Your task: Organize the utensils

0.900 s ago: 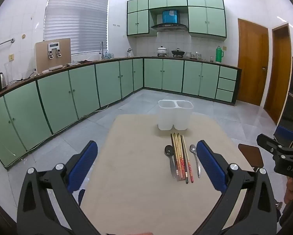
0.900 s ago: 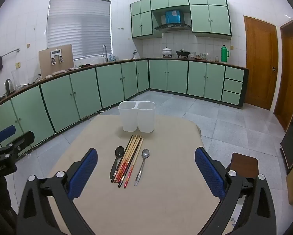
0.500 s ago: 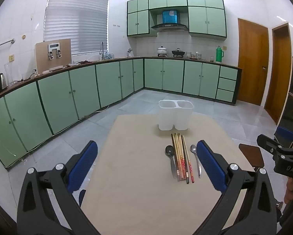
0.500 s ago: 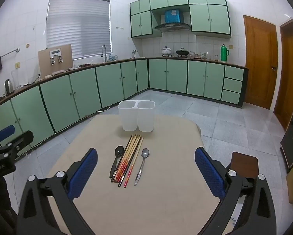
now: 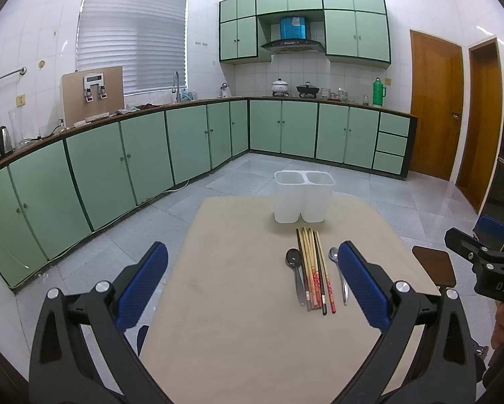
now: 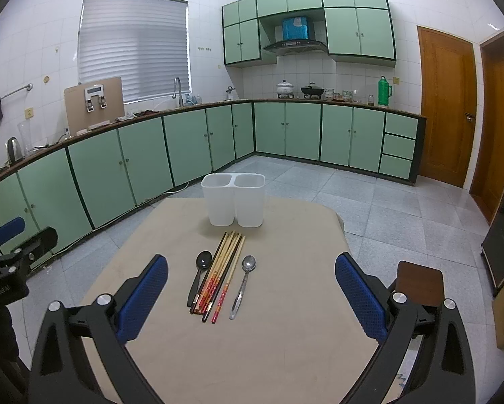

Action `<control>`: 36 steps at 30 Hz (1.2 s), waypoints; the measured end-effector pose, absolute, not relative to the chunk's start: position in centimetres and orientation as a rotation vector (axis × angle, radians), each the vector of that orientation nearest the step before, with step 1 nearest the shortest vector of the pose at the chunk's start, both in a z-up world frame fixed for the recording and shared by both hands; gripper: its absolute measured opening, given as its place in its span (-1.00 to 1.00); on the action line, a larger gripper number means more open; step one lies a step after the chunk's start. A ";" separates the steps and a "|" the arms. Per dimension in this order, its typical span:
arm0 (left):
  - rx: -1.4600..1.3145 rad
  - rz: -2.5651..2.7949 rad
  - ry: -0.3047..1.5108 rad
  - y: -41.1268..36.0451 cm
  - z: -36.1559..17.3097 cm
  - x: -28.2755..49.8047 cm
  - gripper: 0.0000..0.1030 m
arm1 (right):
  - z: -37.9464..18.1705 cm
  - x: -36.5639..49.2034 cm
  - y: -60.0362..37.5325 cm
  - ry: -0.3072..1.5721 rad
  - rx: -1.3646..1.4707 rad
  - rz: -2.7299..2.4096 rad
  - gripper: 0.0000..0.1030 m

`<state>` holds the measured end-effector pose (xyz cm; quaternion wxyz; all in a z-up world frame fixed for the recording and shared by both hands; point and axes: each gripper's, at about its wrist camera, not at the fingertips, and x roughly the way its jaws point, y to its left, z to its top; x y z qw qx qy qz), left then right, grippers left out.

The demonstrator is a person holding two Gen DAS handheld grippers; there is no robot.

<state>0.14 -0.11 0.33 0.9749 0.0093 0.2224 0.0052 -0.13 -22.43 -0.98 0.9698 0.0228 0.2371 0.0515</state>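
Observation:
A white two-compartment holder (image 5: 304, 197) (image 6: 233, 199) stands empty at the far end of a beige table (image 5: 238, 303) (image 6: 285, 320). In front of it lie a black spoon (image 5: 295, 269) (image 6: 199, 274), a bundle of several chopsticks (image 5: 314, 269) (image 6: 223, 271) and a steel spoon (image 5: 339, 272) (image 6: 243, 282). My left gripper (image 5: 252, 279) is open and empty above the table's near left part. My right gripper (image 6: 252, 286) is open and empty, the utensils lying ahead between its fingers. Each gripper shows at the edge of the other's view.
A brown stool (image 5: 433, 266) (image 6: 420, 284) stands right of the table. Green cabinets (image 5: 191, 148) run along the left and far walls across a tiled floor. Wooden doors (image 6: 447, 104) are at the right.
Both views have shifted only slightly; nothing on the table has moved and both grippers stay open.

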 end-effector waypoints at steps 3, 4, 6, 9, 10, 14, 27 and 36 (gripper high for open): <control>0.022 0.013 0.448 -0.1 0.2 0.3 0.90 | -0.9 0.0 -22.5 0.479 0.048 0.105 0.88; 0.023 0.015 0.449 -0.1 0.2 0.4 0.90 | -0.9 -0.1 -22.5 0.479 0.047 0.105 0.88; 0.023 0.015 0.450 -0.1 0.2 0.4 0.90 | -1.0 0.0 -22.4 0.479 0.048 0.104 0.88; 0.027 0.015 0.449 -0.1 0.1 0.4 0.90 | -0.9 0.0 -22.4 0.479 0.048 0.103 0.88; 0.026 0.015 0.449 -0.1 0.1 0.5 0.90 | -0.9 0.0 -22.4 0.479 0.049 0.103 0.88; 0.026 0.016 0.450 -0.1 0.0 0.6 0.90 | -1.1 0.1 -22.6 0.479 0.050 0.104 0.88; 0.025 0.018 0.448 0.0 -0.2 0.6 0.90 | -1.1 0.2 -22.7 0.478 0.053 0.103 0.88; 0.025 0.018 0.448 0.0 -0.3 0.7 0.90 | -1.1 0.0 -22.8 0.478 0.053 0.104 0.88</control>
